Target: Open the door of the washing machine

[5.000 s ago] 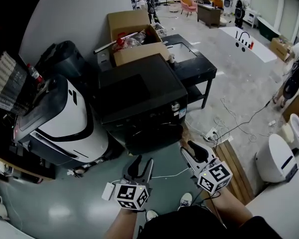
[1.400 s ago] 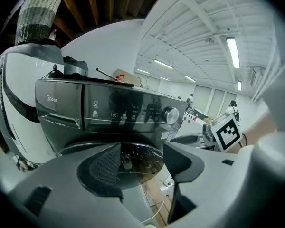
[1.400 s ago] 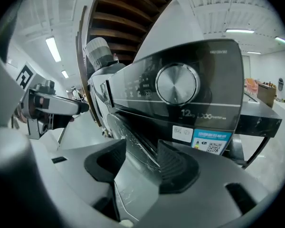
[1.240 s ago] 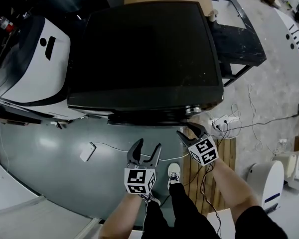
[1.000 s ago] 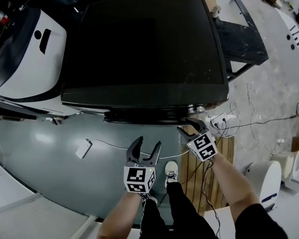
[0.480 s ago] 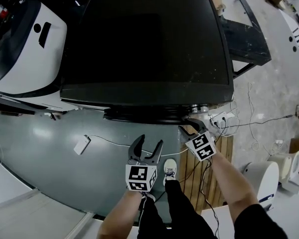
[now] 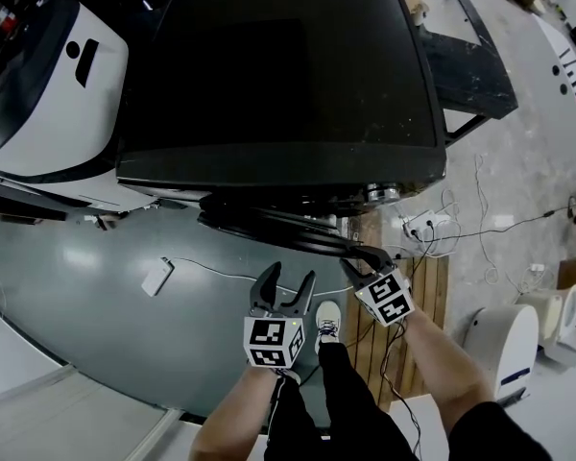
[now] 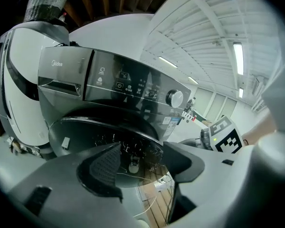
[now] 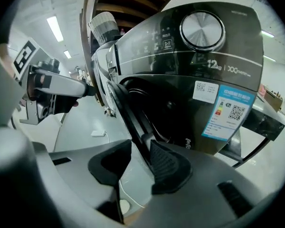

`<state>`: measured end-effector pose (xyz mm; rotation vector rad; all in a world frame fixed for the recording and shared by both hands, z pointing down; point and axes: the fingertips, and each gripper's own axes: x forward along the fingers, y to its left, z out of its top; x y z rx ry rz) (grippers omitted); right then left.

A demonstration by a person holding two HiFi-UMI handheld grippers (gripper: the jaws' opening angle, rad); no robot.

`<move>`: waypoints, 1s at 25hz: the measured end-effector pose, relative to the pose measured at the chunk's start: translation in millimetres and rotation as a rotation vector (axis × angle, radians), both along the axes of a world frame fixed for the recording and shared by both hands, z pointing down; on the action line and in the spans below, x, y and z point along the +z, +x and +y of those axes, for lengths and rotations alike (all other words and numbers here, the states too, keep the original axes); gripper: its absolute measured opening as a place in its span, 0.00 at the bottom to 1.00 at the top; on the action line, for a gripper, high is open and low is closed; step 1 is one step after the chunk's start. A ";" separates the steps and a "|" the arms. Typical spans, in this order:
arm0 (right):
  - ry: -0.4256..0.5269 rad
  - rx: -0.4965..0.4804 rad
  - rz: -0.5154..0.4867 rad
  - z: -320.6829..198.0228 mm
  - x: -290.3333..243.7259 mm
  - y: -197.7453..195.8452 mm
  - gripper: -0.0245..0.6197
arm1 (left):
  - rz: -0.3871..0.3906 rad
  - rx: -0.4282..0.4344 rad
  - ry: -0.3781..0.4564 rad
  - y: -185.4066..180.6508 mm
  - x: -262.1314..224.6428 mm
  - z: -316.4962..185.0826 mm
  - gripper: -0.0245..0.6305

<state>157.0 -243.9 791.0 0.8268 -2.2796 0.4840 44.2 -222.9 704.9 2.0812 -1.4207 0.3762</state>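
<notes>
At the washing machine's (image 7: pixel 288 84) front edge, the door (image 7: pixel 278 230) now stands ajar, no longer flush; the right gripper's (image 7: pixel 357 257) fingers, just closing, clamp its rim; the left gripper (image 7: pixel 290 275) hangs nearby, fingers apart, empty.

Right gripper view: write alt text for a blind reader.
The right gripper, whose jaws have just been closing, grips the edge of the ajar door. Behind it: the dark washer, its dial and a label.
</notes>
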 end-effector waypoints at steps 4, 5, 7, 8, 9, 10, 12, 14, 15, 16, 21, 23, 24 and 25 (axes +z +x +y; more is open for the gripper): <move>-0.044 -0.006 -0.033 31.6 -3.1 -6.5 0.24 | 0.009 0.009 -0.015 1.6 2.3 18.2 0.47; -0.055 -0.013 -0.048 40.2 -4.6 -9.0 0.23 | 0.012 0.011 -0.018 1.2 2.5 22.9 0.47; -0.068 -0.036 -0.070 57.1 -8.7 -16.0 0.22 | 0.019 0.009 -0.025 -1.8 3.8 32.1 0.47; -0.072 -0.051 -0.075 65.6 -10.2 -20.1 0.22 | 0.023 0.005 -0.030 -4.0 4.8 36.7 0.47; -0.076 -0.065 -0.078 74.1 -11.1 -23.8 0.22 | 0.028 -0.001 -0.034 -6.2 5.9 41.3 0.47; -0.081 -0.076 -0.083 82.5 -12.2 -27.0 0.22 | 0.032 -0.006 -0.037 -8.3 6.8 46.0 0.47; -0.088 -0.084 -0.111 98.3 -18.0 -33.2 0.22 | 0.037 -0.015 -0.042 -12.8 8.0 55.3 0.47; -0.094 -0.087 -0.154 112.9 -28.9 -41.7 0.22 | 0.037 -0.023 -0.042 -19.9 7.1 63.5 0.47; -0.093 -0.089 -0.175 119.4 -35.2 -46.7 0.22 | 0.037 -0.029 -0.042 -24.6 6.3 67.5 0.47; -0.090 -0.090 -0.192 125.0 -41.3 -51.8 0.22 | 0.038 -0.037 -0.042 -29.8 5.7 71.6 0.47; -0.054 -0.059 -0.267 134.5 -68.6 -77.4 0.21 | 0.030 -0.079 -0.055 -56.5 6.8 95.6 0.47; -0.040 -0.043 -0.302 134.9 -80.7 -90.0 0.21 | 0.027 -0.096 -0.061 -67.1 6.6 106.5 0.47; -0.031 -0.040 -0.314 135.0 -85.9 -96.9 0.21 | 0.026 -0.105 -0.064 -72.6 6.5 111.8 0.47; -0.021 -0.040 -0.321 135.0 -90.3 -104.1 0.21 | 0.025 -0.113 -0.067 -78.0 6.7 117.0 0.47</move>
